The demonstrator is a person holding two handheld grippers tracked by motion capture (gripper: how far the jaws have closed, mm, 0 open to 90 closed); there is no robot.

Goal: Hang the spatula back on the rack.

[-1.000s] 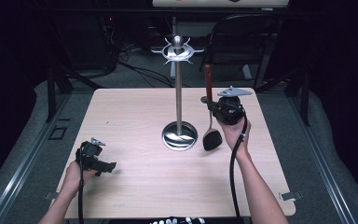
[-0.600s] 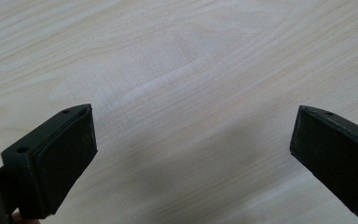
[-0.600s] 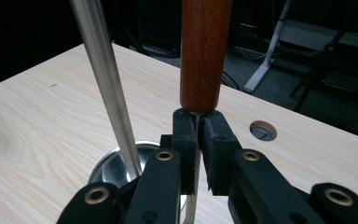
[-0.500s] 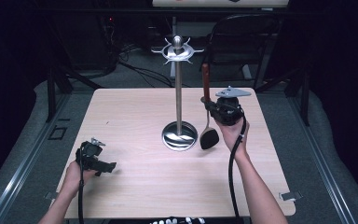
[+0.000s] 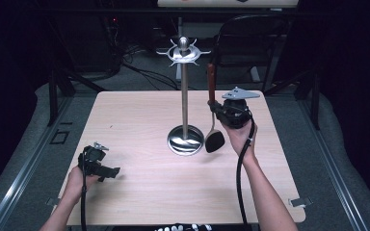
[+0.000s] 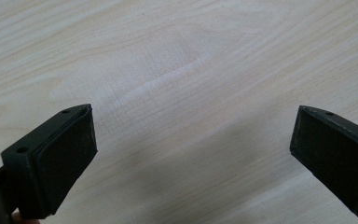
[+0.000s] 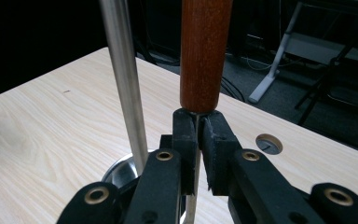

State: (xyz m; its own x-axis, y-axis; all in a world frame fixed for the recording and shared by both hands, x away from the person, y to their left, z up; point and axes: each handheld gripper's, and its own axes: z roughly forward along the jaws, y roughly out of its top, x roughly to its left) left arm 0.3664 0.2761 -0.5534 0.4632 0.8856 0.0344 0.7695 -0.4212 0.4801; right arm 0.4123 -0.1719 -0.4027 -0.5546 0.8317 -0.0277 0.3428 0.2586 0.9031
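We see our right gripper (image 5: pixel 215 109) held above the right half of the counter (image 5: pixel 139 192), its jaws clamped on the thin metal shank of a ladle (image 5: pixel 213 122). The ladle hangs upright: its brown wooden handle rises above the gripper, and its black bowl sits low, just beside the round base of the stand (image 5: pixel 185 91), near the counter surface; we cannot tell whether the bowl touches the counter. In the right gripper view the jaws of the right gripper (image 7: pixel 197 140) are pressed together on the shank just under the handle of the ladle (image 7: pixel 203 51), and the pole of the stand (image 7: pixel 123 79) stands just to the left of it, apart from it.

The stand is a steel pole on a shiny round base near the middle of the counter, topped by a ring of hooks and a knob. The ladle's handle ends below those hooks and to their right.

Our left gripper (image 5: pixel 107 170) rests low at the near left of the counter, well apart from the stand. In the left gripper view the jaws of the left gripper (image 6: pixel 191 154) stand wide apart with bare wood of the counter (image 6: pixel 177 60) between them.
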